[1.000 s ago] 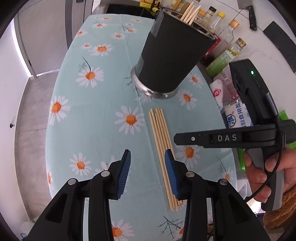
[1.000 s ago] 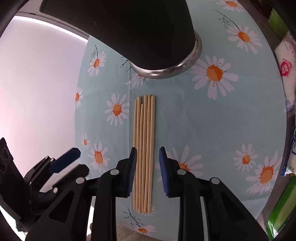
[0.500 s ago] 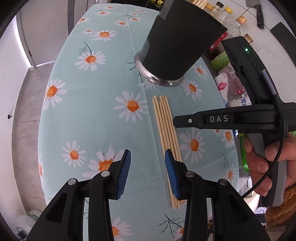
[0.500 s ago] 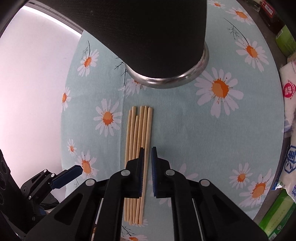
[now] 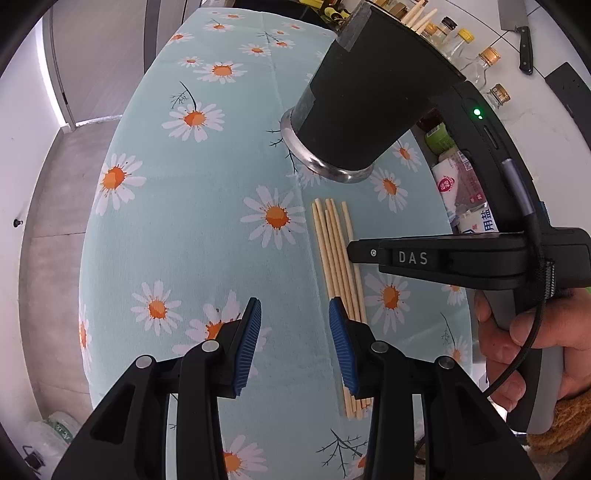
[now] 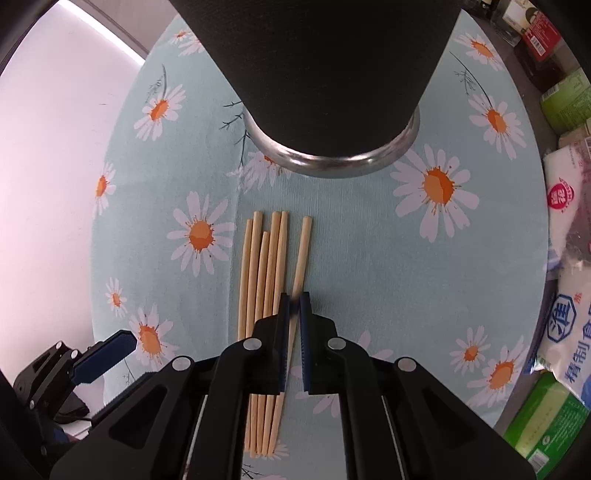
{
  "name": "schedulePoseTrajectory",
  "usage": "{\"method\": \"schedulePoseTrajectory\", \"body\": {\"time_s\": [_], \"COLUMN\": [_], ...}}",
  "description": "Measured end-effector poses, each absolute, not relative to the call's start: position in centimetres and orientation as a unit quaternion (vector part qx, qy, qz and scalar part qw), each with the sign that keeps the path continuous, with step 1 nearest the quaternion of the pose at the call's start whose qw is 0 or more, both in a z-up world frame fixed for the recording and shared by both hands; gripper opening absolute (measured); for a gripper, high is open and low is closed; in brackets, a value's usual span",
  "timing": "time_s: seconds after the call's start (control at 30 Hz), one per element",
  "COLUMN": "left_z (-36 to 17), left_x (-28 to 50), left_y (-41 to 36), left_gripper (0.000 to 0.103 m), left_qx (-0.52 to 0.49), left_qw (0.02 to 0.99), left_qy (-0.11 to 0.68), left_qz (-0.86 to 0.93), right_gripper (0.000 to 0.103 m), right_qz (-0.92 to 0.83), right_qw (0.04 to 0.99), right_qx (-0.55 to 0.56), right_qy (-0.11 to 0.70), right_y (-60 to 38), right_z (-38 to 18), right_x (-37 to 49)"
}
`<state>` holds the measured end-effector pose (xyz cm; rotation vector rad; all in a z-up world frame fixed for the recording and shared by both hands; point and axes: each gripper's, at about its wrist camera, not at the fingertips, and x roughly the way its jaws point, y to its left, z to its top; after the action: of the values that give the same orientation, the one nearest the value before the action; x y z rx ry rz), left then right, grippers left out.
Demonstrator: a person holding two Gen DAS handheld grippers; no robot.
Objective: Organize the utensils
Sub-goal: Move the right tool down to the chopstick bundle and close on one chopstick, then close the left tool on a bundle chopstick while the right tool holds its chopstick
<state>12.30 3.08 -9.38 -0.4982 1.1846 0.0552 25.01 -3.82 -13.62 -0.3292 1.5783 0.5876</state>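
Several wooden chopsticks (image 6: 264,266) lie side by side on the daisy tablecloth (image 6: 369,258), just in front of a black utensil holder (image 6: 325,74) with a steel base. My right gripper (image 6: 294,306) points down at them, shut on the rightmost chopstick (image 6: 302,254), which angles away from the others. In the left wrist view the same chopsticks (image 5: 334,251) lie under the right gripper (image 5: 356,252), and more chopsticks (image 5: 417,18) stand in the holder (image 5: 362,110). My left gripper (image 5: 294,332) hovers open over bare cloth just left of the bundle, holding nothing.
Bottles (image 5: 487,62) and salt bags (image 6: 569,288) crowd the counter to the right of the table. A knife (image 5: 524,40) hangs on the wall behind. The table's rounded edge (image 5: 92,258) drops to grey floor on the left. A hand (image 5: 517,339) holds the right gripper's handle.
The right gripper's jaws closed from straddling the bundle onto the rightmost chopstick, which swung out of line with the rest. The right gripper also shifted closer to the holder. The left gripper stayed open.
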Motion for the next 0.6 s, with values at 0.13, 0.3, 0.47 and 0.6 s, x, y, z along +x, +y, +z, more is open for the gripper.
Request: {"method": "schedulePoseTrajectory", "body": {"time_s": [0.13,0.3,0.47,0.6], "left_z": [-9.3,-9.2,-9.4,-10.1], "left_x": [12.3,12.4,12.8,13.6], "left_y": [3.4,3.4,3.4,3.6], "left_gripper": [0.037,0.037,0.037,0.037], "left_qx": [-0.231,-0.226,-0.227,-0.236], "left_qw": [0.799,0.797,0.791,0.778], "left_qy": [0.554,0.559,0.567,0.582], "left_qz": [0.030,0.033,0.026,0.024], "right_gripper": [0.006,0.005,0.005,0.005], "right_qz": [0.255,0.261,0.266,0.272], "right_qw": [0.658,0.652,0.641,0.640], "right_qx": [-0.166,-0.160,-0.136,-0.101], "right_qy": [0.689,0.694,0.707,0.712], "right_y": [-2.5,-2.3,-3.3,-5.0], "right_z": [-13.7,-13.7,-13.6,-13.0], "right_x": [24.3,23.8,24.0,24.0]}}
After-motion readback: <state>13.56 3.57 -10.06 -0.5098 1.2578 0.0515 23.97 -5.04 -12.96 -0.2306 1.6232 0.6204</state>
